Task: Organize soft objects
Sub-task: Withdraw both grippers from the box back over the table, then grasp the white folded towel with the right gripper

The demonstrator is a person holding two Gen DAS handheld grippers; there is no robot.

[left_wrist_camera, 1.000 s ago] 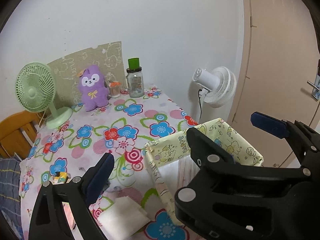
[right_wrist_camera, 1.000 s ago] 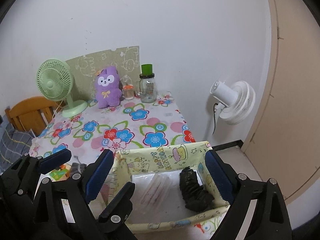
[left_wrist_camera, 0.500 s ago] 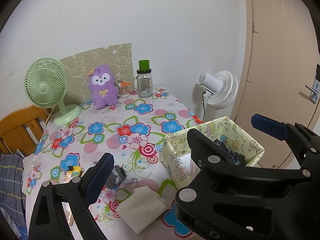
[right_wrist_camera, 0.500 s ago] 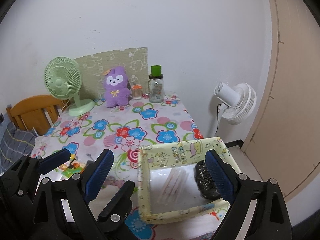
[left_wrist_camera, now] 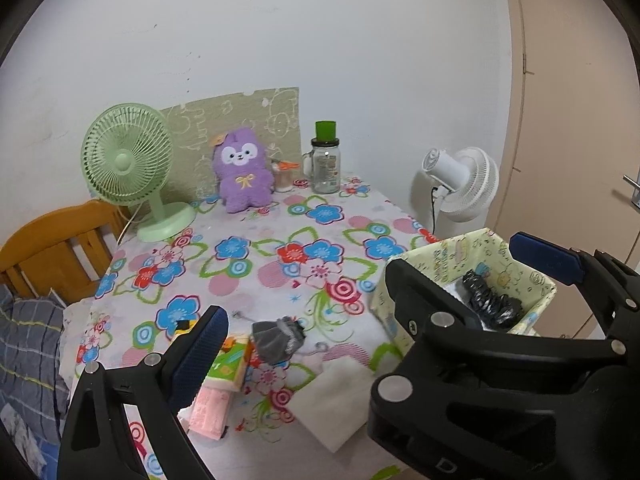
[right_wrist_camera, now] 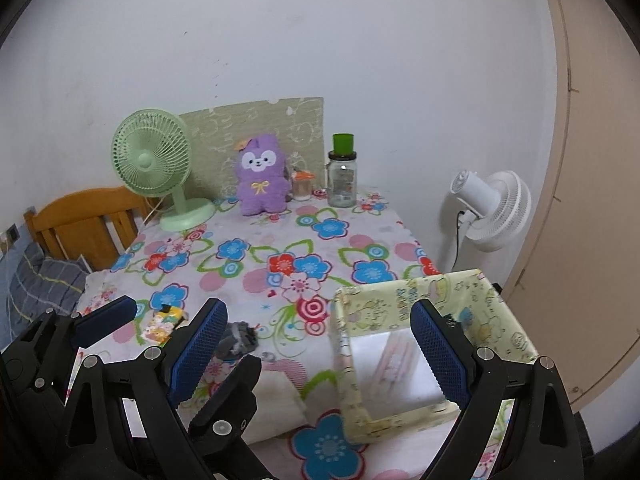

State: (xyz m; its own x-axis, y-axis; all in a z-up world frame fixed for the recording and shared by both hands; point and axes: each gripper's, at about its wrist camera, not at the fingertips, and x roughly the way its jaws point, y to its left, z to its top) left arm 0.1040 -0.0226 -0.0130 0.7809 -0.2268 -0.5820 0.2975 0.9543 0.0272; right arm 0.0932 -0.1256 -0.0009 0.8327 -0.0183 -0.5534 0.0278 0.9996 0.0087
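Observation:
A pale yellow patterned box point(right_wrist_camera: 400, 300) stands at the table's near right corner. A black crumpled soft item point(left_wrist_camera: 492, 300) and a white striped packet point(right_wrist_camera: 396, 360) lie inside it. On the flowered cloth to its left are a small grey soft item point(left_wrist_camera: 280, 338), a folded white cloth point(left_wrist_camera: 332, 404), a pink cloth point(left_wrist_camera: 210, 408) and a colourful packet point(right_wrist_camera: 164, 322). A purple plush point(left_wrist_camera: 242, 176) sits at the far wall. My left gripper point(left_wrist_camera: 320, 332) hangs open above the near table edge, empty. My right gripper point(right_wrist_camera: 318, 332) is open beside it, in front of the box, holding nothing.
A green desk fan point(left_wrist_camera: 128, 164), a glass jar with a green lid point(left_wrist_camera: 326, 164) and a small orange-lidded cup point(left_wrist_camera: 284, 178) stand at the back. A white fan point(right_wrist_camera: 492, 208) stands off the table's right side by a door. A wooden frame point(right_wrist_camera: 84, 220) and plaid fabric are at left.
Both views have drawn back from the table and the box. The grey item, white cloth and packets have come into view at the near edge. Both grippers stayed open.

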